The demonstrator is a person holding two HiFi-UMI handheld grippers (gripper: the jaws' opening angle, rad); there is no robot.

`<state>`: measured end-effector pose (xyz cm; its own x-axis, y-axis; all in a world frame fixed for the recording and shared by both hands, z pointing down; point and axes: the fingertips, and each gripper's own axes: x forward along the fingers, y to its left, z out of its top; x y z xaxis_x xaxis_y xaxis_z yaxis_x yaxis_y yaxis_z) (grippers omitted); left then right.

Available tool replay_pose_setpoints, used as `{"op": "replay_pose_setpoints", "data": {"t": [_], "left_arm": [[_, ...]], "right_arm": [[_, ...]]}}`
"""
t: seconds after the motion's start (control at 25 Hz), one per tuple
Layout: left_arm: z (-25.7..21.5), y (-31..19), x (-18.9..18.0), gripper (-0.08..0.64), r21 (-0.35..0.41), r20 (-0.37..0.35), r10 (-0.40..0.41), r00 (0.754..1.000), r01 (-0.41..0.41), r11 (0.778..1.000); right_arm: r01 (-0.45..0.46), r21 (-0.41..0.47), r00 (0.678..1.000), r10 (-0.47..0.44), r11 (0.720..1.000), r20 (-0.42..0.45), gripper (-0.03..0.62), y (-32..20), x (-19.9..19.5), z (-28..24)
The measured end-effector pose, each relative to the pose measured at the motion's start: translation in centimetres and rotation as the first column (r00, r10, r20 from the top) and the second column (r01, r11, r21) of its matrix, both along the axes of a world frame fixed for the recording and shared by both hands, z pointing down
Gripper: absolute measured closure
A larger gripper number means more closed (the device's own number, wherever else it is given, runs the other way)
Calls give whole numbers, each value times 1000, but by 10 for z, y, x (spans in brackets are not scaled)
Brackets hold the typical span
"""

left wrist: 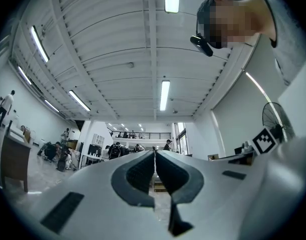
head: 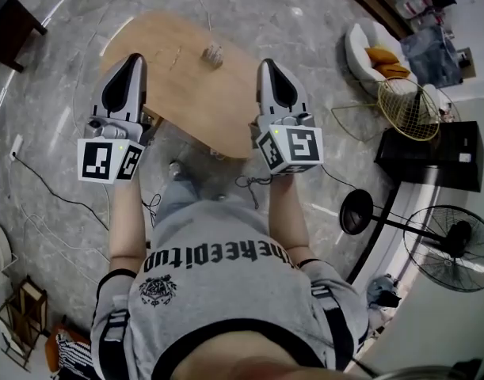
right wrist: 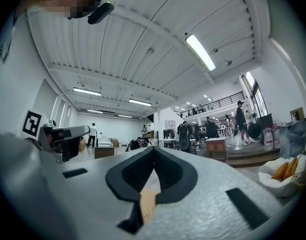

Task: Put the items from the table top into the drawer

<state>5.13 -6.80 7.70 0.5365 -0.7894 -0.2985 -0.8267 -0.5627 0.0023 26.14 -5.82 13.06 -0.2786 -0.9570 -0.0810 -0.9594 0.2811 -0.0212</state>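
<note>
In the head view a light oval wooden table (head: 190, 93) stands on the marble floor ahead of the person. One small grey item (head: 213, 54) rests near its far edge. My left gripper (head: 134, 57) is held over the table's left end, and my right gripper (head: 268, 62) over its right end, both well short of the item. Both point forward, above the tabletop. In the left gripper view the left gripper (left wrist: 154, 154) has its jaws together with nothing between them. The right gripper (right wrist: 154, 149) in its own view is likewise shut and empty. Both gripper views look out into the hall, not at the table.
A black cabinet (head: 432, 155), a standing fan (head: 455, 248) and a yellow wire chair (head: 408, 108) crowd the right side. A white armchair with orange cushions (head: 376, 54) sits behind them. A dark stool (head: 10, 22) stands far left. Cables (head: 51, 188) trail over the floor.
</note>
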Motion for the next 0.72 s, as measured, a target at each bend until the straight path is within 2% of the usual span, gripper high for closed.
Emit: {"op": "replay_pose_setpoints", "data": {"t": [0.36, 0.72], "left_arm": [[7, -63, -34, 548, -17, -4, 55, 998, -55, 998], [13, -111, -52, 548, -11, -13, 119, 993, -119, 993]], "right_arm": [[-54, -22, 999, 54, 998, 1, 588, -50, -33, 8], [-111, -57, 993, 112, 992, 19, 589, -86, -53, 22]]}}
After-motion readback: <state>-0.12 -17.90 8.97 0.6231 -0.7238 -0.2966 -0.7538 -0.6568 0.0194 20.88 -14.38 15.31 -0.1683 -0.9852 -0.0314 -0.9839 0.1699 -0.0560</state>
